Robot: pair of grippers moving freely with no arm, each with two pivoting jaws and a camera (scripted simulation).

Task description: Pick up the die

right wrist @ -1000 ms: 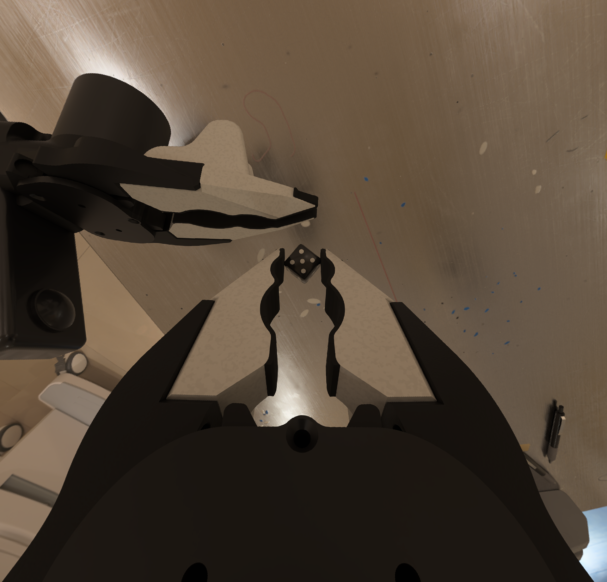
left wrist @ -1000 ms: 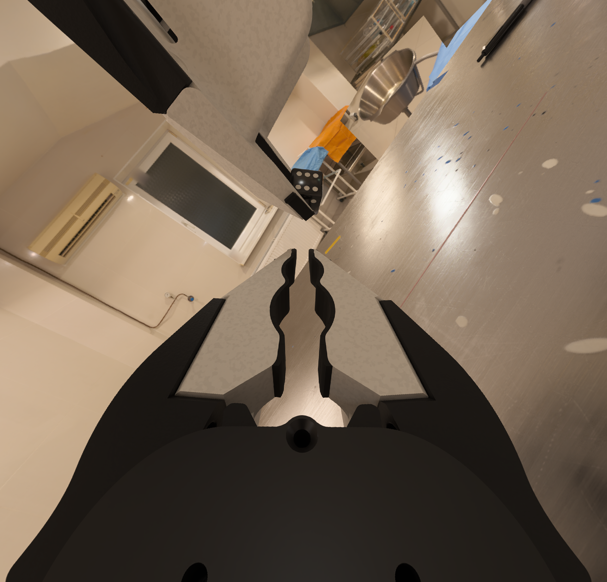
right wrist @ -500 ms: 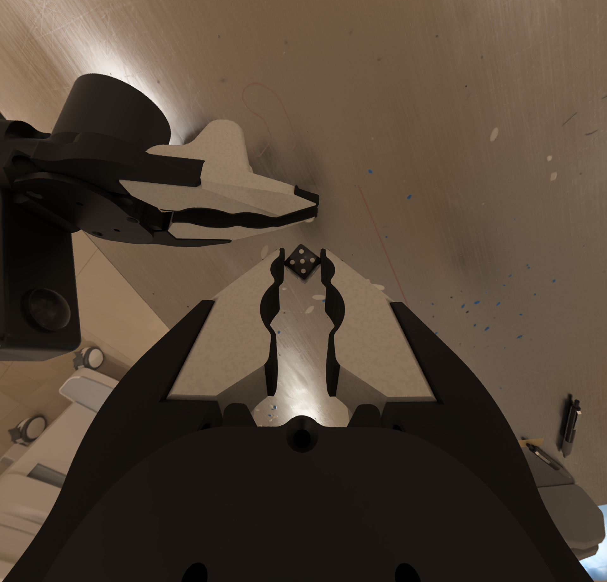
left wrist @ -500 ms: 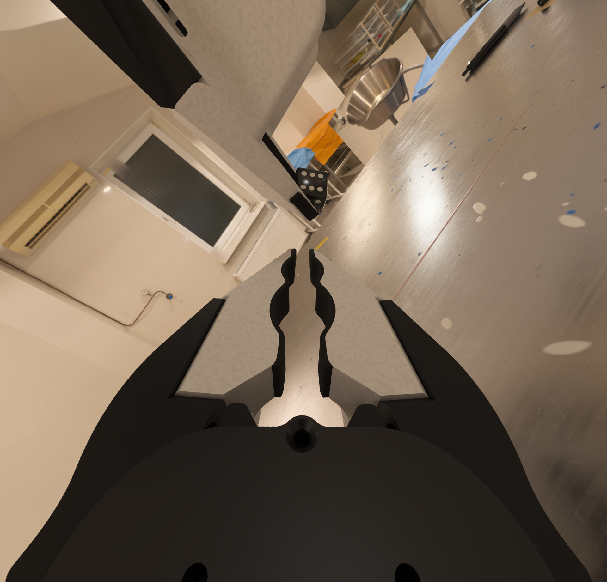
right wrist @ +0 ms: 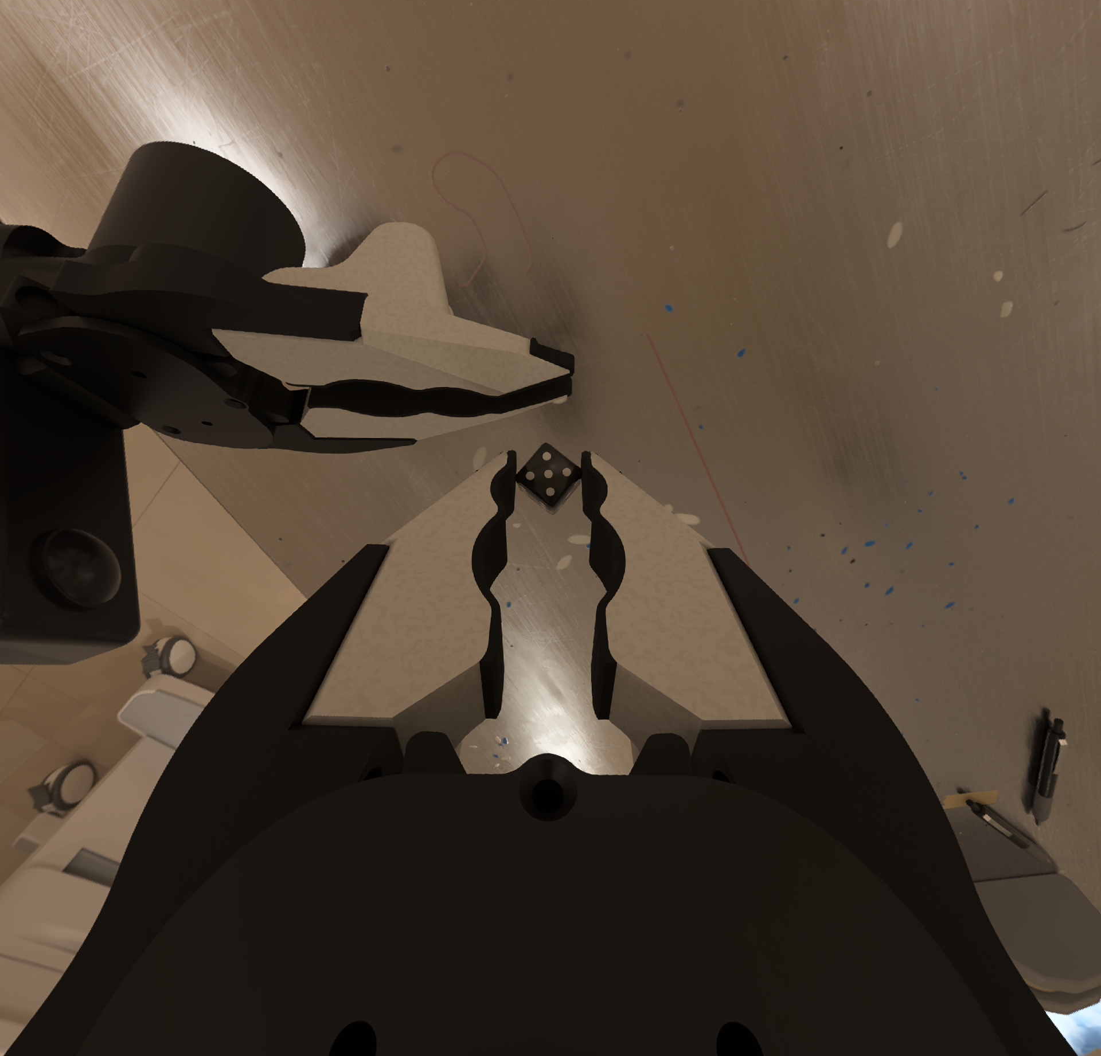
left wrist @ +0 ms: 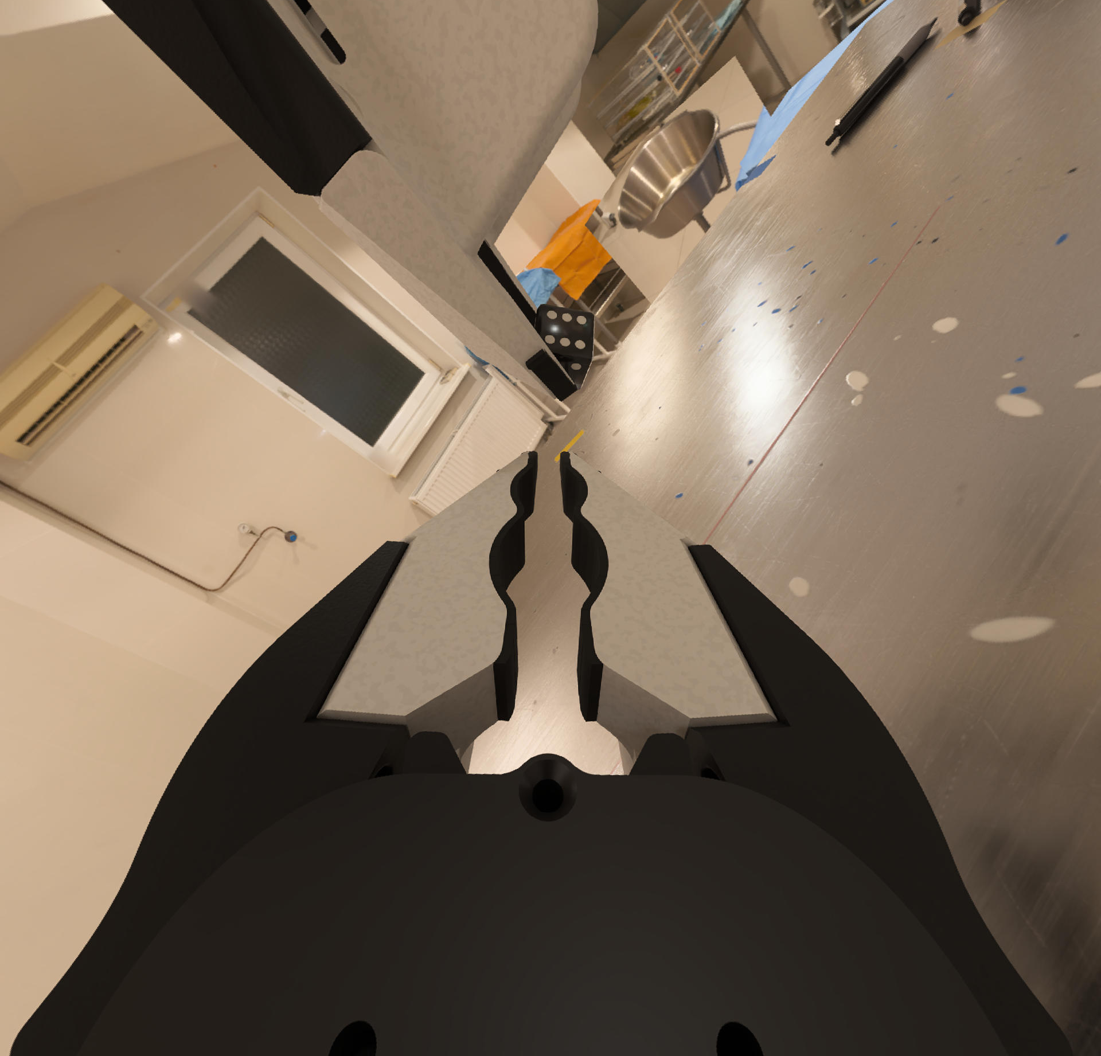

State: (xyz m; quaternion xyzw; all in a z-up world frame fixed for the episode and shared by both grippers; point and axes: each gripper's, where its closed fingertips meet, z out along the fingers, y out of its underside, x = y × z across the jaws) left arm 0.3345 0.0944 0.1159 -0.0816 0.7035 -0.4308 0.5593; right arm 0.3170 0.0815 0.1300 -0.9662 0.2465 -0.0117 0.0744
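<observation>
The die is black with white pips. My right gripper is shut on it, corner-on between the fingertips, held above the metal table. In the left wrist view the die shows ahead, pinched between the right gripper's fingers. My left gripper is shut with a thin slit between its tips and holds nothing. In the right wrist view it lies just up and left of the die, apart from it.
The scratched metal table carries paint flecks and a thin red line. A black pen lies at the right. A long black tool and a steel bowl lie beyond. Wheeled furniture stands below the table edge.
The right gripper keeps the die and has drifted over the table; the flecks beneath have shifted. In the left wrist view the die sits slightly lower and closer.
</observation>
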